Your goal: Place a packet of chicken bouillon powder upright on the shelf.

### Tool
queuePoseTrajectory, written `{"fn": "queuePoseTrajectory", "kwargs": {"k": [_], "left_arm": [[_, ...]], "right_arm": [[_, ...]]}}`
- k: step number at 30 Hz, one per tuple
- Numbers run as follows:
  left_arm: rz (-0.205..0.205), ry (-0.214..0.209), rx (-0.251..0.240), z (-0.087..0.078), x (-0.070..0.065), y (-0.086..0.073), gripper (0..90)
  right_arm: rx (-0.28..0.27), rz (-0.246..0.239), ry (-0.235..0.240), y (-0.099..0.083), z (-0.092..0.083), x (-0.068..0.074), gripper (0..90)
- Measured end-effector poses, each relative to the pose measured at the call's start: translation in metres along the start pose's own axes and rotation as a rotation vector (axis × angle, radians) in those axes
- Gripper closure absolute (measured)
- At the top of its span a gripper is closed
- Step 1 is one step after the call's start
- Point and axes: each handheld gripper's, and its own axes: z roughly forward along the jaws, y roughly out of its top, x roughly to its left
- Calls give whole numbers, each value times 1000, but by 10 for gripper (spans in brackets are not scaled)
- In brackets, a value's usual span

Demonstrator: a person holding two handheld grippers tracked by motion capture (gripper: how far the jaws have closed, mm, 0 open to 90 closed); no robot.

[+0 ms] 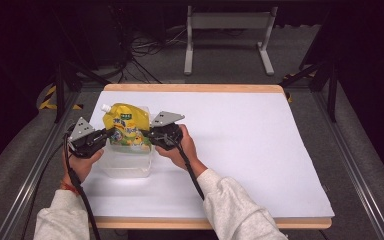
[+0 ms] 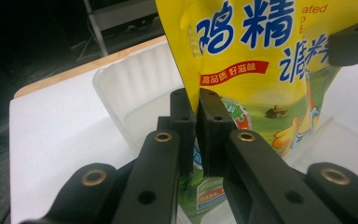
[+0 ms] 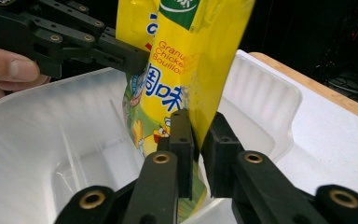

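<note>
A yellow spouted pouch (image 1: pixel 126 128) of chicken bouillon is held upright over a clear plastic container (image 1: pixel 128 166) at the left of the white table top (image 1: pixel 240 145), its lower end hanging inside the container's walls while its capped spout points up and away toward the far left. The pouch's left edge is seen pinched between the closed pads of the left gripper (image 2: pixel 195 122), and in the right gripper view the right edge is caught between the jaws of the right gripper (image 3: pixel 199 135), which appear slightly parted yet seemingly in contact with the film; whether full pressure is kept there cannot be told with certainty. In the high view both grippers, left (image 1: pixel 109 133) and right (image 1: pixel 143 133), are set level on either side of the pouch, each carried by a hand in a pale grey sleeve. The step in hand is judged to be the lowering of the pouch into the container, and it looks nearly complete. The next move would call for the pouch to be settled onto the container's floor and leaned against a wall before both grips are eased off, since a slack pouch let go upright is likely to flop over the rim. Beyond the wooden table edge, a metal frame and cables lie on the dark floor.
</note>
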Motion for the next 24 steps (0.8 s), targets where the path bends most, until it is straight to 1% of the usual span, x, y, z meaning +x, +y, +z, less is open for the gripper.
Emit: {"fn": "queuePoseTrajectory", "kwargs": {"k": [2,5,7,10,11,13,16,17,21,23,24], "left_arm": [[3,5,2,0,0,0,846],[21,34,3,-2,-3,1,831],[24,47,2,-4,-5,2,816],[3,46,-19,-9,-5,2,800],[0,43,-31,-12,-4,3,791],[4,45,-36,-14,-5,4,791],[-12,49,-49,-19,-7,4,767],[-8,54,-53,-21,-9,3,754],[-17,70,-62,-24,-15,1,725],[-31,70,-63,-27,-15,1,703],[-47,70,-71,-28,-15,0,690]], "right_arm": [[0,-1,2,0,-2,-1,825],[-6,2,3,-1,-7,-2,814],[-8,6,3,-1,-10,-3,806],[-9,-1,3,-1,-14,-3,802],[-12,-4,-1,-1,-16,-3,801],[-11,-4,-2,0,-17,-3,799],[-11,-10,-7,1,-22,-4,784],[-14,-10,-8,1,-23,-4,777],[-44,-2,-13,0,-33,-7,749],[-53,2,-20,1,-38,-10,746],[-57,5,-24,2,-40,-11,747]]}}
